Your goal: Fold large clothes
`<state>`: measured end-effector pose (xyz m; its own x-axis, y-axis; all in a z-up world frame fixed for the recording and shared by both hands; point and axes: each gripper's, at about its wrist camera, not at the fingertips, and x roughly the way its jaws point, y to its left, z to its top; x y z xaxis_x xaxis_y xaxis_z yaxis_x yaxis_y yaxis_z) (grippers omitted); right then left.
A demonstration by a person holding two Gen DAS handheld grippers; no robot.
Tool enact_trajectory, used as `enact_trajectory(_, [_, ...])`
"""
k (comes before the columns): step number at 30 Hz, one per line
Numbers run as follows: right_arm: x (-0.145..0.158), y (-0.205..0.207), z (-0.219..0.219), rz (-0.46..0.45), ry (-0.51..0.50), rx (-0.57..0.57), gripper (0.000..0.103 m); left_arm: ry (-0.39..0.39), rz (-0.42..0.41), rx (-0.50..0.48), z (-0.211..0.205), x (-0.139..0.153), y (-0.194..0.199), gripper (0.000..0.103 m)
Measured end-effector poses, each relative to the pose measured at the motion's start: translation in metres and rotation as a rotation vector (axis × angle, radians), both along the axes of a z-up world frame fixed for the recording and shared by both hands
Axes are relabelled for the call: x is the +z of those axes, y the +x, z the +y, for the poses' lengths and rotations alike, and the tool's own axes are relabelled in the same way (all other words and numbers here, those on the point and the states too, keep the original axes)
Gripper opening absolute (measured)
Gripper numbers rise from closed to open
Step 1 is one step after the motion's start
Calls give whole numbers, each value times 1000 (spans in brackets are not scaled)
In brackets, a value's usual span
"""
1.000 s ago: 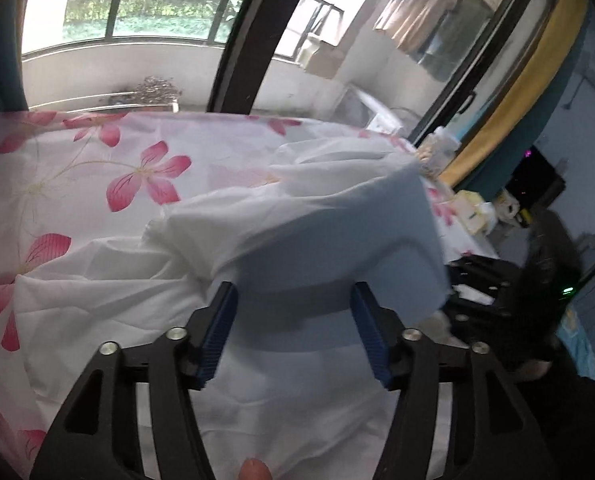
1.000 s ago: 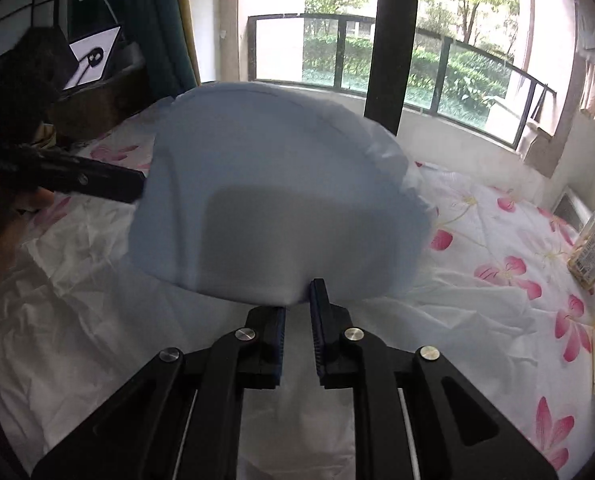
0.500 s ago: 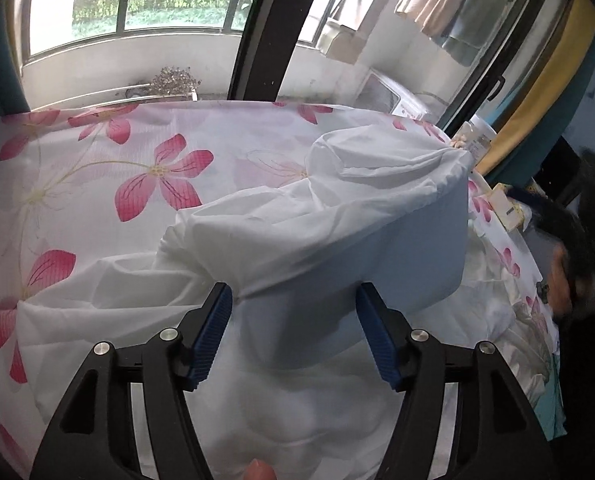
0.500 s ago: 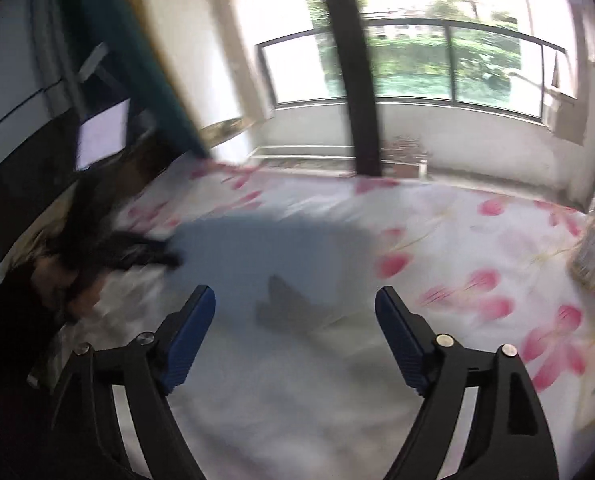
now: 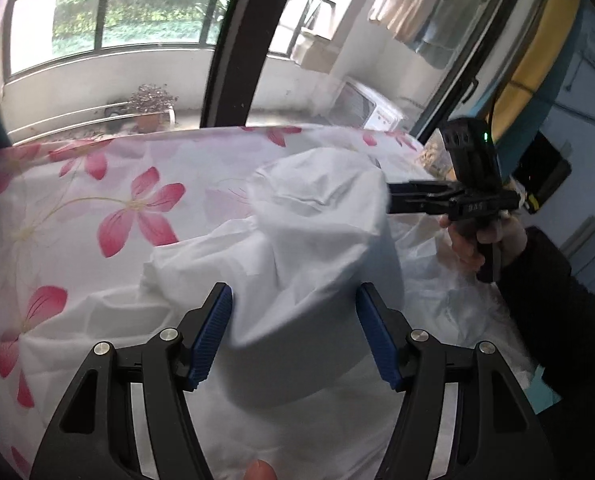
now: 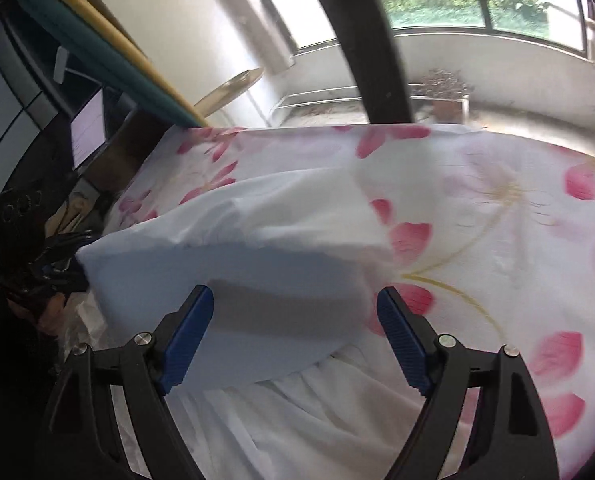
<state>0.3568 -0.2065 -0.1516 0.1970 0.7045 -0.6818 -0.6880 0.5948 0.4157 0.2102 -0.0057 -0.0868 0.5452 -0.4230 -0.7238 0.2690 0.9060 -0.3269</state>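
Bed with pink-flowered sheet, crumpled white garment lying on it

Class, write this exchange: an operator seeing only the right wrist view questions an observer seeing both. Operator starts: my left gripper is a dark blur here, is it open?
Observer: Yes. The left wrist view shows the left gripper open, the white garment billowing between its pads, unpinched.
Operator: And my right gripper?
Observer: Side-on, the right gripper, whose jaws have just been opening, points at the garment's edge, gripping nothing.
Operator: Beyond it?
Observer: Hanging clothes on the balcony.
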Motion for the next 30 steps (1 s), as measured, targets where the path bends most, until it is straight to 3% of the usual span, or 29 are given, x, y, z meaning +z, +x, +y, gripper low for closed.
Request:
enact_trajectory(4, [-1,0,7,2,32,33,83,16,-2,-36,-3,-7,4,67])
enact_trajectory(7, [3,-4,10,-23,-9,34,83,40,-32,-39,0,-6,2,65])
enact_trajectory(9, [9,-7,11,-46,-38,31,83,53,-46,-57,-1,-5,3,34])
enact_trajectory(12, [23,-7,14,-80,-94,3,84,77,-48,-64,-2,-3,6,15])
enact_trajectory(15, [40,1,8,-34,-42,-49,84,116,-93,-80,-7,7,1,10])
enact_trajectory(19, [55,22,-1,29,2,-216,84,182,-163,-148,-20,18,-20,10])
enact_trajectory(21, [55,30,2,37,-17,-272,84,215,-192,-196,-27,19,-33,10])
enact_trajectory(30, [42,24,46,72,-101,-244,84,294,-298,-318,-45,17,-72,10])
